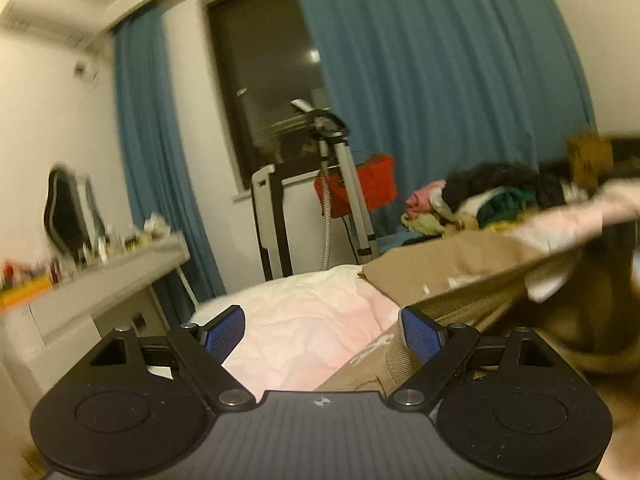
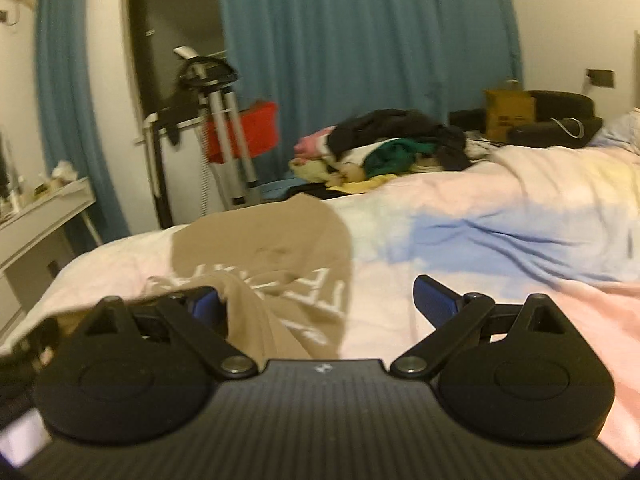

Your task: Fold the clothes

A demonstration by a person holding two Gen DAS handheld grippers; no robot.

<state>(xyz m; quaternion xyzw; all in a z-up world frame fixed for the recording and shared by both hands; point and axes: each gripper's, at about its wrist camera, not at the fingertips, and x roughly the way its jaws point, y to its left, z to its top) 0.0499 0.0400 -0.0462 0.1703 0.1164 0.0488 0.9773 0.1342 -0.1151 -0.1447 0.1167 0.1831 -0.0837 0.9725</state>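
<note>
1. Left wrist view. Left tool (image 1: 322, 330), jaws wide apart, blue ribbed pads; nothing pinched between them.
2. Tan garment (image 1: 460, 268), soft knit with white lettering, lies on the bed (image 1: 304, 312); a ribbed band runs against the right-hand pad, and part of the cloth is lifted toward the right edge, blurred.
3. Bed cover, pale pink, creased.
4. Heap of clothes (image 1: 480, 200) at the far end of the bed: black, green, pink and yellow pieces, crumpled.
5. Red bin (image 1: 360, 192) beside a metal stand; its contents cannot be told.
6. White worktop (image 1: 120, 276) at left, carrying small blurred items.
7. Right wrist view. Right tool (image 2: 324, 300), jaws wide; a fold of the tan garment (image 2: 280, 256) rises between them, beside the left-hand pad, not clamped.
8. Bed (image 2: 480, 216), cover in pink, blue and yellow patches, wrinkled.
9. Brown cardboard box (image 2: 508, 114) beyond the heap of clothes (image 2: 392, 140); contents not visible.
</note>
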